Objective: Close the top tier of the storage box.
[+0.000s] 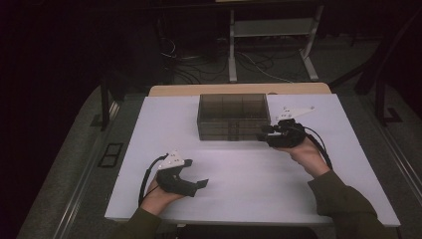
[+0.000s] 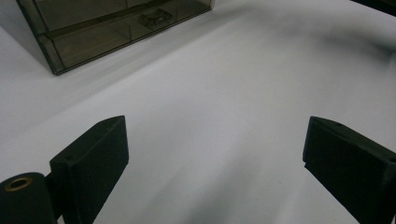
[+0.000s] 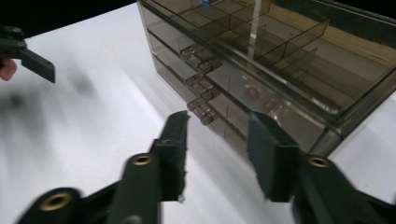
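Right claw point(image 3: 217, 154) parted, empty, beside drawer box point(image 3: 280, 60) front.

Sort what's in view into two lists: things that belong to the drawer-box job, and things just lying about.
In the job:
- smoky clear drawer box
- its small drawer handles
- right gripper, jaws apart, at the box's front corner

Lying about:
- left gripper, open over the bare white table
- cables on the floor
- white stand behind
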Demonstrator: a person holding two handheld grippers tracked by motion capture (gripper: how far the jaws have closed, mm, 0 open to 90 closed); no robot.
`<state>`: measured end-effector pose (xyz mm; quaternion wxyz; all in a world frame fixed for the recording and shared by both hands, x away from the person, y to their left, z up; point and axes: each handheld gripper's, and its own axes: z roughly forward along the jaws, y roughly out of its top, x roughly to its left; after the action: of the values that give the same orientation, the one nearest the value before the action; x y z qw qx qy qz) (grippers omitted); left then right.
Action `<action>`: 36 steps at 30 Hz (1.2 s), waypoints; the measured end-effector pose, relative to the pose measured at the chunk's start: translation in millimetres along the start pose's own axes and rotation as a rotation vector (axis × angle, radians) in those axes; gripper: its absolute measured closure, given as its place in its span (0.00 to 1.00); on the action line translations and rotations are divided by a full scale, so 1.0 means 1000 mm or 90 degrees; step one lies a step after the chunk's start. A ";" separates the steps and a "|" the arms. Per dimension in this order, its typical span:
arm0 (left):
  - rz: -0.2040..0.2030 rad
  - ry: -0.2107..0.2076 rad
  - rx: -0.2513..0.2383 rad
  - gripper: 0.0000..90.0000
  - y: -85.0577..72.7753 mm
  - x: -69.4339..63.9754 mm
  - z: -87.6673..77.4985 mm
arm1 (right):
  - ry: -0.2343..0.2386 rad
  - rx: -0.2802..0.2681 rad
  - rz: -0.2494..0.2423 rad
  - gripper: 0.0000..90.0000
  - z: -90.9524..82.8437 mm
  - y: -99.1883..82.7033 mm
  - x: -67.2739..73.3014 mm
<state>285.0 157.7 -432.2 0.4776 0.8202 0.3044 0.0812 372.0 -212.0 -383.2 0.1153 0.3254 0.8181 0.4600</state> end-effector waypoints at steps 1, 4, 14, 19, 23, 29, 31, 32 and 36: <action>-0.001 -0.002 0.000 0.07 0.000 -0.001 0.000 | -0.003 -0.001 0.001 0.55 -0.002 -0.002 0.001; 0.004 -0.007 0.002 0.07 0.000 -0.002 0.001 | -0.001 -0.009 0.016 0.50 -0.008 -0.010 0.001; 0.005 -0.008 0.003 0.07 0.001 -0.003 0.003 | -0.015 -0.027 0.038 0.38 -0.023 -0.030 -0.001; 0.012 -0.013 0.008 0.07 0.001 -0.004 0.004 | -0.028 -0.016 0.030 0.32 -0.026 -0.037 0.002; 0.008 -0.011 0.007 0.07 0.000 -0.004 0.004 | -0.031 -0.015 0.030 0.31 -0.029 -0.043 0.003; 0.015 -0.007 0.006 0.07 0.001 -0.004 0.002 | -0.052 -0.012 0.024 0.28 -0.033 -0.051 0.005; 0.011 -0.005 0.004 0.07 0.001 -0.004 0.001 | -0.051 -0.014 0.026 0.27 -0.036 -0.053 0.006; 0.011 -0.004 0.004 0.07 0.001 -0.003 0.001 | -0.053 -0.015 0.025 0.26 -0.037 -0.055 0.007; 0.013 -0.003 0.003 0.07 0.001 -0.003 -0.001 | -0.061 -0.014 0.015 0.23 -0.039 -0.061 0.009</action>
<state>282.5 156.0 -430.3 0.4758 0.8243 0.2954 0.0836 319.9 -254.8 -411.3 0.1525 0.3554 0.8026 0.4543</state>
